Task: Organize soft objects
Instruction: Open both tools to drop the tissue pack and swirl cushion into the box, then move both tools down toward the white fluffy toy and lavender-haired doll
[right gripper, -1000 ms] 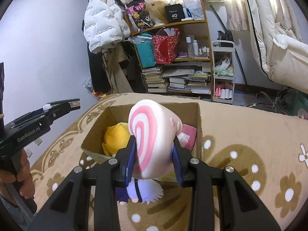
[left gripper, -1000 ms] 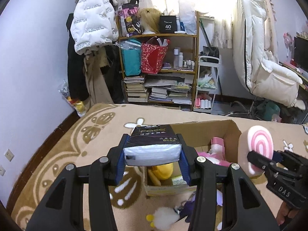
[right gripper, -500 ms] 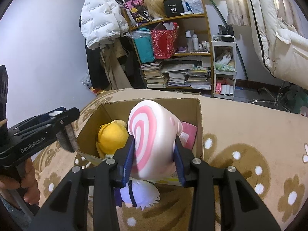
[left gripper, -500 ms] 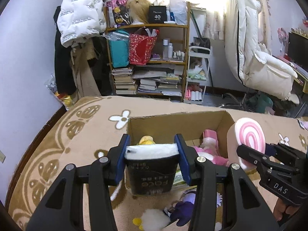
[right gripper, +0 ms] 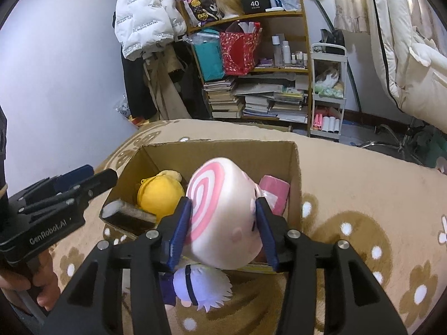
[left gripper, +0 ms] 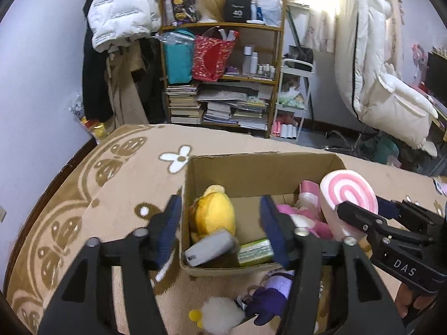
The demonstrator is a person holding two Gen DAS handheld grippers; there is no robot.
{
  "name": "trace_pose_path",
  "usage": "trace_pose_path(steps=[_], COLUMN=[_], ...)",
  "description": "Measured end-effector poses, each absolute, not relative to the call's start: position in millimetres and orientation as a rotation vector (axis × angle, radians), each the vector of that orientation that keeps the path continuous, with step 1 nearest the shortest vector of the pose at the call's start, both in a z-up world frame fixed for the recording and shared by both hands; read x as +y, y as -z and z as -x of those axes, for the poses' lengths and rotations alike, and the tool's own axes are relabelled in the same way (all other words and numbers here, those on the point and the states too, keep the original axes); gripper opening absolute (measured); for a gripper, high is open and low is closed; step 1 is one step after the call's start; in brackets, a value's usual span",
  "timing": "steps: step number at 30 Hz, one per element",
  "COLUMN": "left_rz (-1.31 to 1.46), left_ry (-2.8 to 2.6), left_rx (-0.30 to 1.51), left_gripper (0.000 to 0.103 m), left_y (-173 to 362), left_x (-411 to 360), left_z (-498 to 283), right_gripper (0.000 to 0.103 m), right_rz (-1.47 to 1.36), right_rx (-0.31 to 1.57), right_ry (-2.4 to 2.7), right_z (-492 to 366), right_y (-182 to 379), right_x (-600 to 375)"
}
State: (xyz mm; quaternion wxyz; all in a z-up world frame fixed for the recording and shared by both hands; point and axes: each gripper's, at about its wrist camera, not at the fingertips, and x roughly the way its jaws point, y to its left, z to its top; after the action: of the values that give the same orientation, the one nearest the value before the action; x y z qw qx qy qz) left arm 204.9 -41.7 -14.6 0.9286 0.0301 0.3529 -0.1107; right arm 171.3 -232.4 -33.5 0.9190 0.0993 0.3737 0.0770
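Note:
A cardboard box (left gripper: 262, 162) (right gripper: 296, 173) sits on the patterned bedspread. Inside lie a yellow plush (left gripper: 213, 216) (right gripper: 159, 199), a dark tissue pack (left gripper: 209, 248) (right gripper: 127, 213), a green pack (left gripper: 255, 251) and pink soft items (left gripper: 304, 217). My left gripper (left gripper: 220, 224) is open and empty above the box's near left corner. My right gripper (right gripper: 223, 230) is shut on a pink-swirl white plush (right gripper: 223, 217) (left gripper: 347, 198) held over the box's near edge. A purple-and-white doll (right gripper: 198, 284) (left gripper: 268, 287) and a white fluffy toy (left gripper: 220, 312) lie in front of the box.
A cluttered bookshelf (left gripper: 223, 83) with books and bags stands beyond the bed. A white jacket (left gripper: 120, 8) hangs at the left and a white padded chair (left gripper: 374, 83) is at the right. A small trolley (right gripper: 328, 92) stands beside the shelf.
My left gripper tipped the tissue pack down over the box, then opened; the pack now lies in the box's near left corner. My right gripper still holds the swirl plush, slightly nearer the box.

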Motion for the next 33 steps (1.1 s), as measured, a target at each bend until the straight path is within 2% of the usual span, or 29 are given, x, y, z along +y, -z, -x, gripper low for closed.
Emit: trace_pose_path(steps=[3,4,6,10,12,13,15,17,33], left_rz=[-0.029,-0.008,0.015,-0.007,-0.029,-0.034,-0.035,-0.04,-0.058], left_ry=[0.211,0.225,0.233,0.207,0.193,0.187,0.182,0.175,0.181], left_rx=[0.73,0.737,0.747,0.751,0.771,0.774,0.777,0.768,0.845], left_gripper=[0.07,0.072,0.08,0.08,0.081,0.085,0.094,0.096,0.101], left_y=[13,12,9,5,3,2,0,-4,6], left_x=[-36,-33,-29,-22,-20,-19,-16,-14,-4], left_z=[-205,-205,-204,-200,-198,-196,-192,-187,-156], right_gripper=[0.061,0.07,0.077,0.091,0.092,0.092,0.096,0.101,0.103], right_rz=[-0.207,-0.21,-0.22,-0.242,-0.25,-0.251,-0.246,-0.233,-0.22], right_rx=[0.776,0.772,0.76,0.776,0.782,0.784,0.789,0.784,0.831], right_ry=[-0.154,-0.159,-0.16,-0.167,-0.175,-0.177,-0.174,-0.152,-0.14], right_z=[-172,-171,-167,-166,-164,-163,-158,-154,-125], right_y=[32,31,28,27,28,28,29,30,38], right_x=[-234,-235,-236,-237,-235,-234,-232,-231,-223])
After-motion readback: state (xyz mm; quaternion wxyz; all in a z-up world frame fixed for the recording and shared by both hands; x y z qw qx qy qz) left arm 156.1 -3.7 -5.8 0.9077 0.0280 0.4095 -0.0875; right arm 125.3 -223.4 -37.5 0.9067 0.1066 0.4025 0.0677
